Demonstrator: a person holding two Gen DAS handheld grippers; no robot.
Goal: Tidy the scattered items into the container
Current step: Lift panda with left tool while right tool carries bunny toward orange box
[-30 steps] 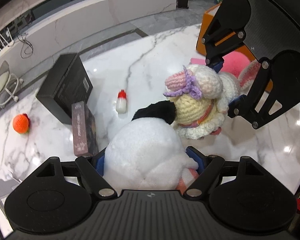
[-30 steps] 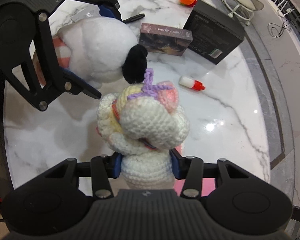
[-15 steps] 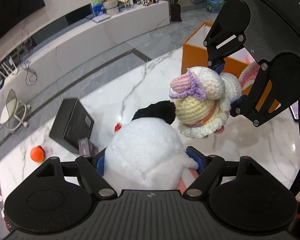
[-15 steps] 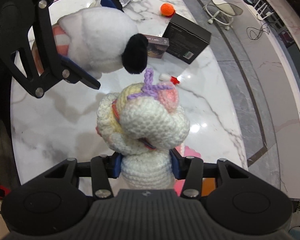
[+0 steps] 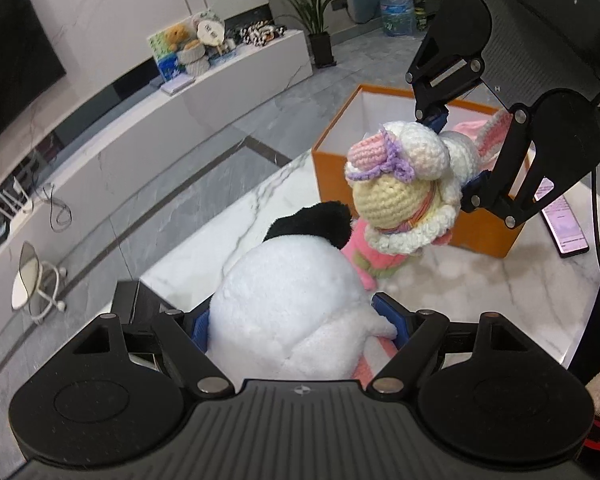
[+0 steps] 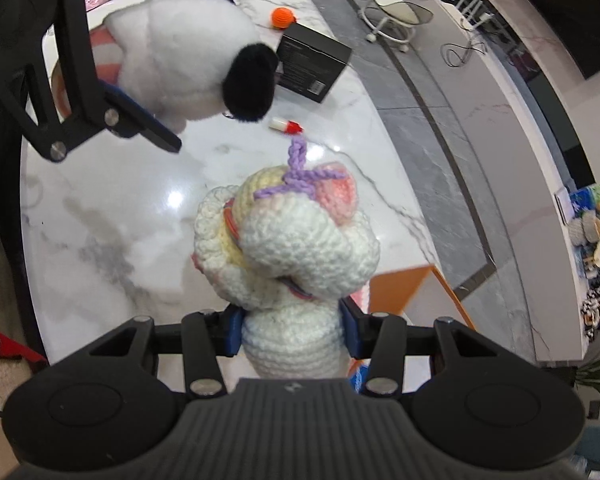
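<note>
A white marble table [image 6: 100,216] fills a tiled living room. The left gripper [image 5: 300,320] clamps a white plush dog [image 5: 288,300] with wide-spread jaws. The right gripper [image 6: 292,332] squeezes a crocheted doll [image 6: 288,248], raised near the open orange box [image 5: 380,120]. Beyond lie a small red-capped bottle [image 6: 286,125], a black box [image 6: 312,64] and an orange ball [image 6: 282,17].

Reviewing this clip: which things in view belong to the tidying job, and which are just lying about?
Job:
white plush, in left gripper
crochet doll, in right gripper
orange box
scattered: orange ball, small bottle, black box

Bystanders:
phone
mirror
</note>
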